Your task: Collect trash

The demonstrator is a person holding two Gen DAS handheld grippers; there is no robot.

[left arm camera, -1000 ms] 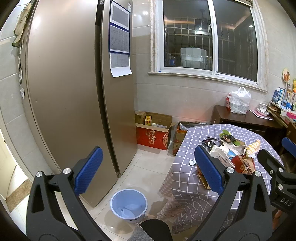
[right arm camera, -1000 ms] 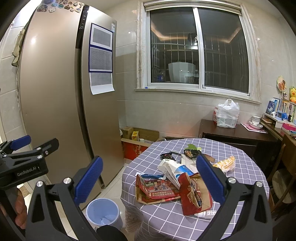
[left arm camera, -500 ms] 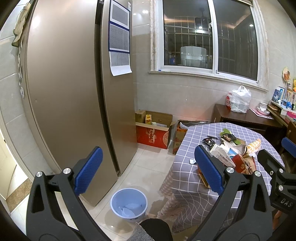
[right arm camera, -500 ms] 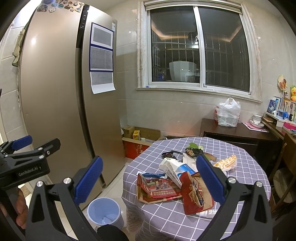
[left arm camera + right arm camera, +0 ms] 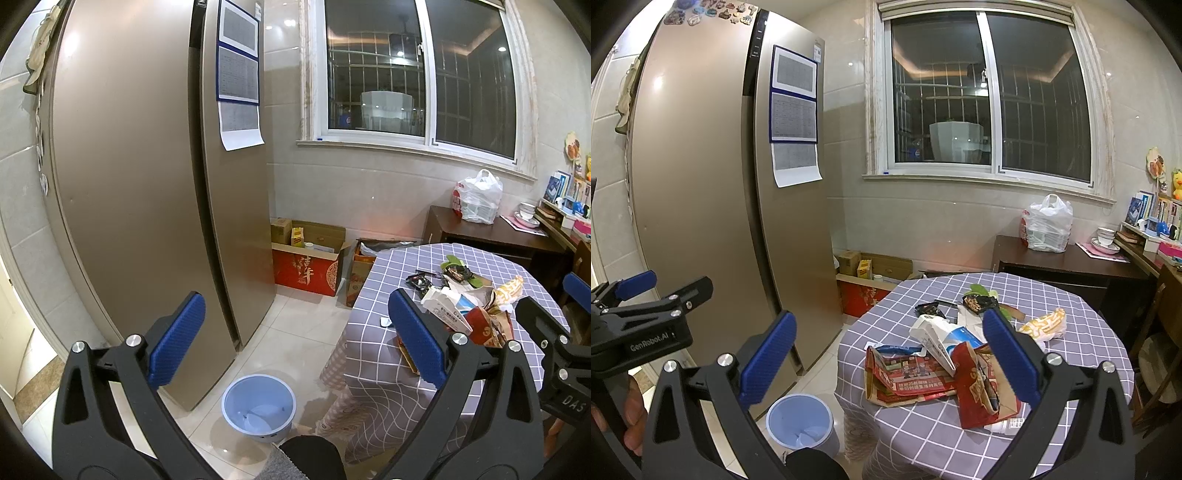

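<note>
Trash lies piled on the round table (image 5: pixel 1082 295) with its grey checked cloth: a red paper bag (image 5: pixel 975 391), a red printed wrapper (image 5: pixel 905 376), a white-and-blue carton (image 5: pixel 942 336), a yellow wrapper (image 5: pixel 1043 325) and dark snack wrappers (image 5: pixel 979 301). A light blue bin (image 5: pixel 799 424) stands on the floor left of the table, also seen as the bin (image 5: pixel 258 406). My right gripper (image 5: pixel 888 350) is open, in the air short of the pile. My left gripper (image 5: pixel 295 332) is open and empty, above the floor over the bin.
A tall bronze fridge (image 5: pixel 147 184) fills the left side. Cardboard boxes (image 5: pixel 306 258) sit on the floor under the window. A dark sideboard (image 5: pixel 1063 258) with a white plastic bag (image 5: pixel 1047 225) stands behind the table. A chair (image 5: pixel 1160 332) is at the right.
Both views drift only slightly. Both grippers stay open and empty, and the trash and bin have not moved.
</note>
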